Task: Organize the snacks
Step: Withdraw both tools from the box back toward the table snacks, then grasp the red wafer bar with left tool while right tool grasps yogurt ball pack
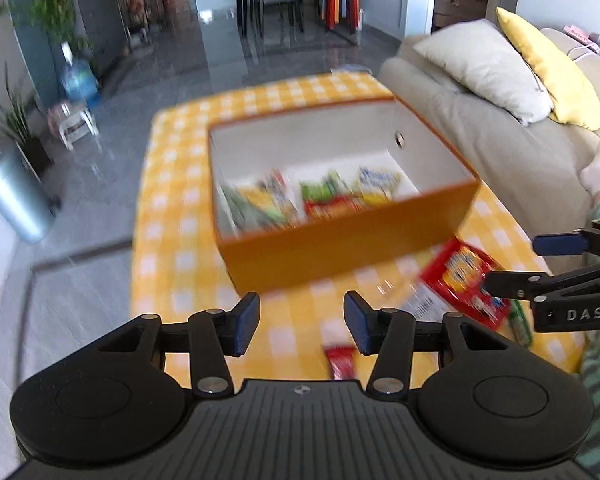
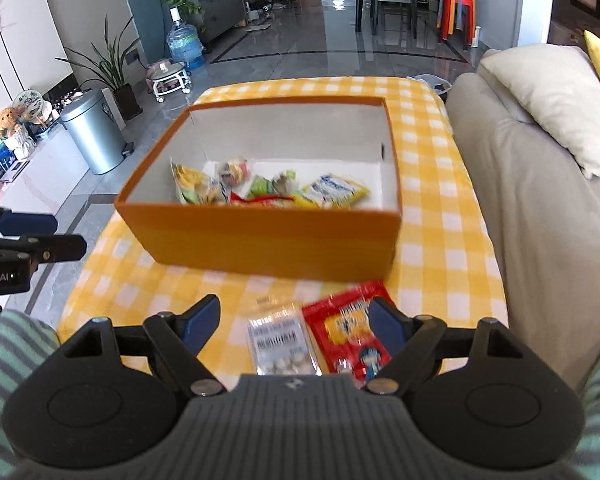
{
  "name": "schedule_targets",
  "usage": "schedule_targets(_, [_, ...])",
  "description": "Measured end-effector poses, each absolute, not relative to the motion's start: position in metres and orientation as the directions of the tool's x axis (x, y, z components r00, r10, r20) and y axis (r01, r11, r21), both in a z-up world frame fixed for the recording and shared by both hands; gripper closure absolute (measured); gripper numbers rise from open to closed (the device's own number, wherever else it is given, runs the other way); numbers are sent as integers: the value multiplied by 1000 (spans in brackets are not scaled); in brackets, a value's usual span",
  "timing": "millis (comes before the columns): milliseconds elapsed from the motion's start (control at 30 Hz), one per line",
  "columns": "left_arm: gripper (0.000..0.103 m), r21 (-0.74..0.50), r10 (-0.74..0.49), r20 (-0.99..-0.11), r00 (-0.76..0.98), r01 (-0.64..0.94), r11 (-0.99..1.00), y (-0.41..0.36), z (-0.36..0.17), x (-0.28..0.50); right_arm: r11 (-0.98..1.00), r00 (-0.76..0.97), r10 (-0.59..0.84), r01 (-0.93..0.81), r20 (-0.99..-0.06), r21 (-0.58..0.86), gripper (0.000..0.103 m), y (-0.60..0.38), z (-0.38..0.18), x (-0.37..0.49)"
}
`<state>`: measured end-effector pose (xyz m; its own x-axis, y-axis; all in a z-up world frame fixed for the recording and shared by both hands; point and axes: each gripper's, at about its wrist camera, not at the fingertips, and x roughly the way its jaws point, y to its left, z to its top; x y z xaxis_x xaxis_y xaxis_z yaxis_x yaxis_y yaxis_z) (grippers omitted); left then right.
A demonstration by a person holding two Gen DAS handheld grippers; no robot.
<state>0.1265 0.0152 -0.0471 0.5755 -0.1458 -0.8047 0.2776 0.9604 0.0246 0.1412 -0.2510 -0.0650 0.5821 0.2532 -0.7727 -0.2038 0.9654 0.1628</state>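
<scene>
The orange box (image 2: 268, 240) is a rectangular, open-topped carton with matte orange outer walls and a plain white interior. It stands on the table straight ahead of both grippers, beyond their fingertips. Several snack packets (image 2: 268, 188) lie loose on its floor along the near wall: yellow, green, red and white crinkled foil or plastic bags, overlapping one another.

Between the box and the right gripper (image 2: 294, 318), two more packs lie flat on the table. A red packet (image 2: 340, 328) with a glossy printed face sits by the gripper's right finger, which partly covers it. A clear packet (image 2: 278, 338) with a white label and small pale round pieces lies just beside the red one, between the fingers. The right jaws stand wide apart and grip nothing; whether the pads touch either pack cannot be told.

The left gripper (image 1: 302, 326) hangs above the tablecloth near the box's front wall, jaws spread and empty. A small red wrapper (image 1: 340, 362) lies just below and right of its fingertips.

The table is covered by a yellow-and-white checked cloth (image 2: 440, 240). A beige sofa (image 2: 540, 220) with a pale cushion (image 2: 556, 104) runs along the right side. A metal bin (image 2: 94, 132) and a water bottle (image 2: 184, 44) stand on the glossy floor to the left, well apart from the table. Striped sleeves (image 2: 12, 360) border the right wrist view.
</scene>
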Motion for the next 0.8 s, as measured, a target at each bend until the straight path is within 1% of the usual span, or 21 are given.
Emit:
schedule_targets(67, [46,-6,-163,-821,547,277,961,15,-59,120,962,581,259,-225,-772,153,28,-249,-73,133])
schedule_targets(100, [46,-9,-161,-829,535,275,961,15,-65,119,962,578,257,-231,-775,146,33,-247,-78,130])
schedule_targets(133, [46,-14,-162,-835,525,275,961,15,-71,118,960,573,258,-241,-778,141,35,-245,-83,128])
schedule_targets(233, [46,-40,-174,-857,485,275,961,12,-89,119,953,555,263,-278,-789,122,38,-236,-99,127])
schedule_targets(333, [46,-50,-174,-882,437,281,958,8,-107,119,942,524,277,-312,-806,121,38,-228,-116,130])
schedule_targets(467, [46,12,-113,-911,397,299,954,0,-129,122,945,499,249,-313,-830,96,38,-221,-137,139])
schedule_targets(600, [46,-1,-116,-924,364,301,954,1,-142,126,943,476,250,-317,-843,101,38,-219,-150,148])
schedule_targets(800, [46,-25,-123,-939,322,291,956,-1,-157,137,936,467,230,-345,-854,63,37,-209,-164,160])
